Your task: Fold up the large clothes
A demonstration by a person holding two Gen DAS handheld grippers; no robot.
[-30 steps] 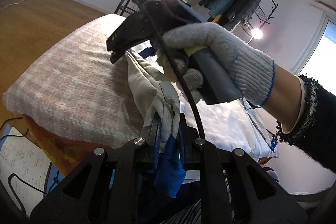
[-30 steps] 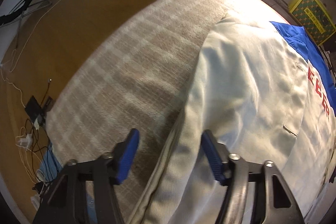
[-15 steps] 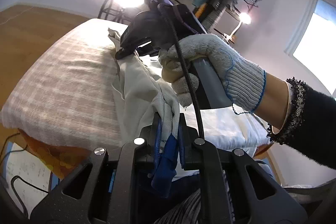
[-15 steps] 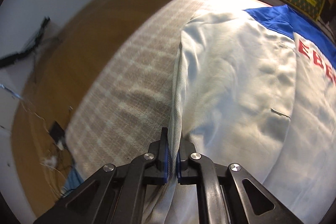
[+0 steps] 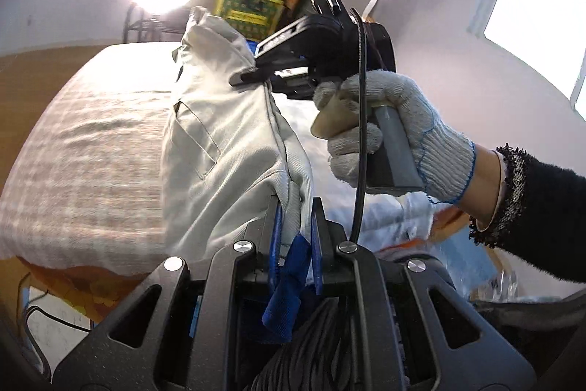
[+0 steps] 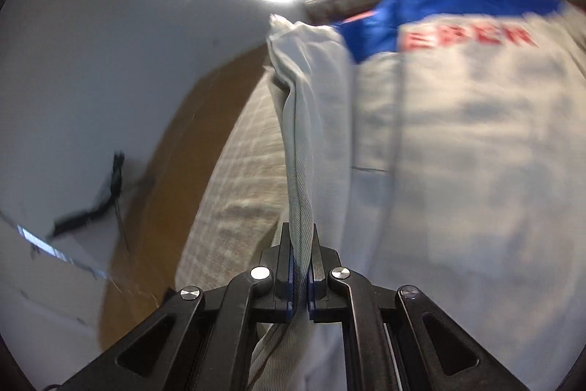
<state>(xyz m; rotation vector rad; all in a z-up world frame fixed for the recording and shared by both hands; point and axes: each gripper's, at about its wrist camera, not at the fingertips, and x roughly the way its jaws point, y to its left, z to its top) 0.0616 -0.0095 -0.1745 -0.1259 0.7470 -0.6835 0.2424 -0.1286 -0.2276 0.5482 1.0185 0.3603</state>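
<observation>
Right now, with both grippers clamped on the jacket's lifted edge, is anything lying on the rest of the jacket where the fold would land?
Nothing visible does. The jacket back panel lies bare beside the edge held by the right gripper and left gripper.

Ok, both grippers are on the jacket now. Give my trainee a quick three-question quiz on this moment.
1. True or false: the right gripper is shut on the jacket.
2. What colour band runs above the red lettering on the jacket?
3. The left gripper holds: A) nothing, B) the jacket's edge, C) the blanket.

Key: 1 true; 2 blue; 3 B.
</observation>
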